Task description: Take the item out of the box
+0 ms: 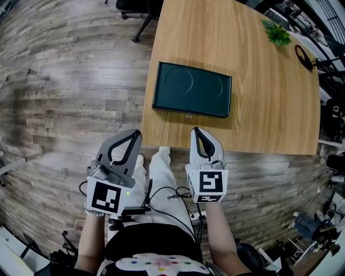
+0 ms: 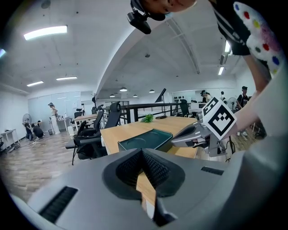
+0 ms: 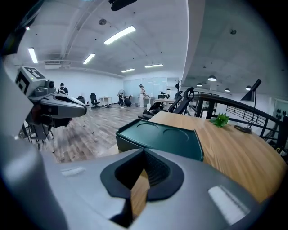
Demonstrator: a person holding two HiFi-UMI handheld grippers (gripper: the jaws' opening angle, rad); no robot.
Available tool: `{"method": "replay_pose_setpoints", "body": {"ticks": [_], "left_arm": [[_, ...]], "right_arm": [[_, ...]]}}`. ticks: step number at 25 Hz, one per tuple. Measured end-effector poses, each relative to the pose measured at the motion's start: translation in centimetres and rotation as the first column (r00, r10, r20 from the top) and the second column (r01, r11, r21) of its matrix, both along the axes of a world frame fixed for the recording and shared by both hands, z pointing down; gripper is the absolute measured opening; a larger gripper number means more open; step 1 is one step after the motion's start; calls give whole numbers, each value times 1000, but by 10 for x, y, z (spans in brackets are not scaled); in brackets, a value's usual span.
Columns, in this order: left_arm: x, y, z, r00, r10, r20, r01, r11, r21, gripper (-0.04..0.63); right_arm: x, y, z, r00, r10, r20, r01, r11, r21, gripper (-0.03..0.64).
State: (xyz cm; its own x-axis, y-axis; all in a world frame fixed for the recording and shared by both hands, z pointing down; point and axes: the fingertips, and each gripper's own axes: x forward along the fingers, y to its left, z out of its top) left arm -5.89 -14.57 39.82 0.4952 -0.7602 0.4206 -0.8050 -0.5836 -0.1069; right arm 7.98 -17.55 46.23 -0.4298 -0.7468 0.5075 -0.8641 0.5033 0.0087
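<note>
A dark green rectangular box [image 1: 192, 89] lies shut on the wooden table [image 1: 269, 108], its lid showing two round recesses; whatever it holds is hidden. It also appears in the left gripper view as the box [image 2: 146, 139] and in the right gripper view as the box [image 3: 157, 137]. My left gripper [image 1: 135, 133] hangs below the table's near edge, to the box's left, jaws shut and empty. My right gripper [image 1: 197, 130] sits just in front of the box, at the near edge, also shut with nothing in it. The two grippers are apart, at about the same height.
A small green plant [image 1: 277, 33] and a black looped object [image 1: 303, 56] lie at the table's far right. A black office chair [image 1: 140, 11] stands beyond the far left corner. Cables [image 1: 172, 197] trail over the person's legs. Wood floor surrounds the table.
</note>
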Motion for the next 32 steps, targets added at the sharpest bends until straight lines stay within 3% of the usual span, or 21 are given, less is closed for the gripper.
{"method": "replay_pose_setpoints", "body": {"ticks": [5, 7, 18, 32], "left_arm": [[-2, -4, 13, 1000, -19, 10, 20, 1000, -24, 2], [-1, -5, 18, 1000, -25, 17, 26, 999, -37, 2], [2, -12, 36, 999, -39, 32, 41, 997, -61, 2], [1, -13, 41, 999, -35, 18, 36, 997, -68, 2]], "right_arm": [[0, -12, 23, 1000, 0, -2, 0, 999, -42, 9], [0, -15, 33, 1000, -7, 1, 7, 998, -66, 81], [-3, -29, 70, 1000, 27, 7, -26, 988, -150, 114], [-10, -33, 79, 1000, 27, 2, -26, 986, -167, 78]]}}
